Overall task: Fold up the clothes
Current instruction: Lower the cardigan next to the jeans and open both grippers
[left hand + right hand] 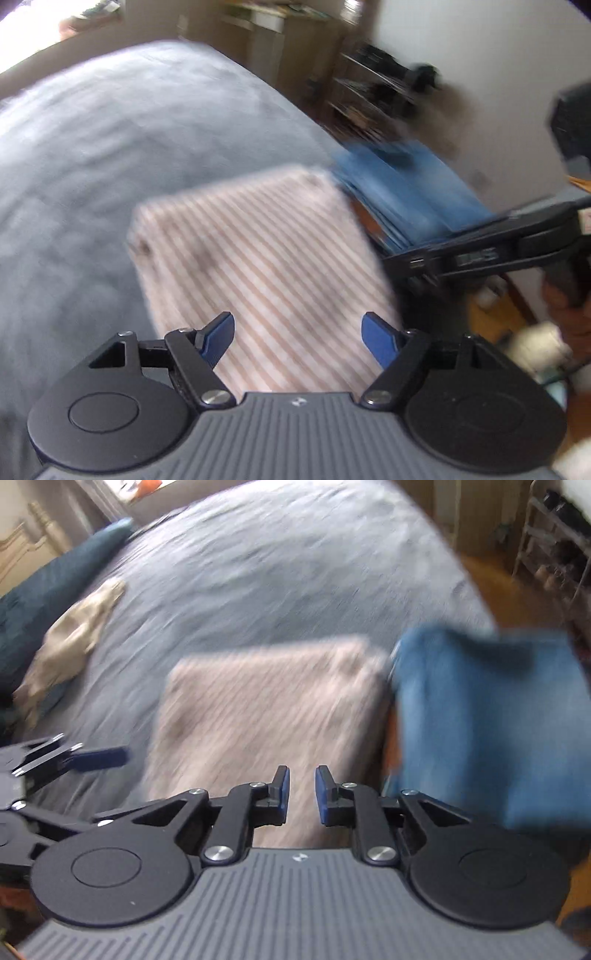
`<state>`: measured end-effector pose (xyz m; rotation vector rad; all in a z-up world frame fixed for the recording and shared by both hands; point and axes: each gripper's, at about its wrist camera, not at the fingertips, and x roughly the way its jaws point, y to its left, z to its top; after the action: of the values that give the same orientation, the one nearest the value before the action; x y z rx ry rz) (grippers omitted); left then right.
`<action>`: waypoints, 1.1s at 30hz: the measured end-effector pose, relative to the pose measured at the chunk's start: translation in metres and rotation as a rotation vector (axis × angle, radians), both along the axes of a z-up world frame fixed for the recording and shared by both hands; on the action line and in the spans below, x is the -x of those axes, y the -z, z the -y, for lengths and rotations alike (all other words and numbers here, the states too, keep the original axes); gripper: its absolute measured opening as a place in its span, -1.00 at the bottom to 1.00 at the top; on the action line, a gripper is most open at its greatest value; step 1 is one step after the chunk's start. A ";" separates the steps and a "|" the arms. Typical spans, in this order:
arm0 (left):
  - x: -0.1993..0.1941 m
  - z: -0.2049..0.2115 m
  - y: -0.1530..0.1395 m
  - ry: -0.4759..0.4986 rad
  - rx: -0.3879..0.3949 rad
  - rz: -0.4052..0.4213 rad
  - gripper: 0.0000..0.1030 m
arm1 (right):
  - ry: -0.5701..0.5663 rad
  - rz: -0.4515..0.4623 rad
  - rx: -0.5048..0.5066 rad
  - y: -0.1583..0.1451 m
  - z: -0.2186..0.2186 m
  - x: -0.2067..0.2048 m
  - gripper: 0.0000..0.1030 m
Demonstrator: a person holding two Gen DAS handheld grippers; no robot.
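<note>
Left gripper first: jaws spread wide, blue pads well apart, nothing between them but air, and it points steeply down over the near end of the striped garment. Right gripper is narrowed to a slim gap, and that gap is empty too; no cloth pinched. It also tips sharply down, hanging above the same striped piece, just beside its partner, whose blue finger pokes in from the left edge of the right wrist view.

Now the scoreboard. The striped garment lies on the grey bed cover as a tidy rectangle with squared edges, so that one looks folded and let go. Just to its right sits a blue garment, apparently folded as well and resting at the bed's edge, though both views are badly smeared with blur and I can't tell whether it lies on the bed or on something beside it. Further off, near the dark pillow, a beige garment sprawls in a crumpled heap. That one is plainly not yet folded, and I'd judge it the next job: two down, at least one to go.
</note>
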<state>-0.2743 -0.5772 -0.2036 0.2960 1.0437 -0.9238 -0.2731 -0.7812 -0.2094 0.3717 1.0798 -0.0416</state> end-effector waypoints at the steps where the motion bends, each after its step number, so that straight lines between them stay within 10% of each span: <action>1: 0.013 -0.003 0.006 0.021 -0.012 -0.029 0.49 | -0.008 -0.024 -0.013 0.002 -0.013 0.011 -0.71; 7: 0.039 -0.010 0.020 0.062 -0.096 0.031 0.38 | 0.015 -0.168 -0.009 0.050 -0.062 0.023 -0.70; 16: 0.048 -0.070 -0.104 -0.121 0.019 0.092 0.73 | 0.156 -0.091 -0.008 -0.064 -0.086 0.100 -0.41; 21: 0.054 -0.082 -0.161 -0.288 0.064 0.162 0.93 | 0.129 -0.004 0.032 -0.103 -0.112 0.112 0.16; 33: 0.072 -0.080 -0.195 -0.545 -0.002 0.227 0.95 | -0.023 0.097 0.137 -0.150 -0.123 0.107 0.53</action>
<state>-0.3461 -0.4975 -0.0090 0.1027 0.8514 -0.3877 -0.3798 -0.6582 -0.0598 0.2355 0.9788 -0.0763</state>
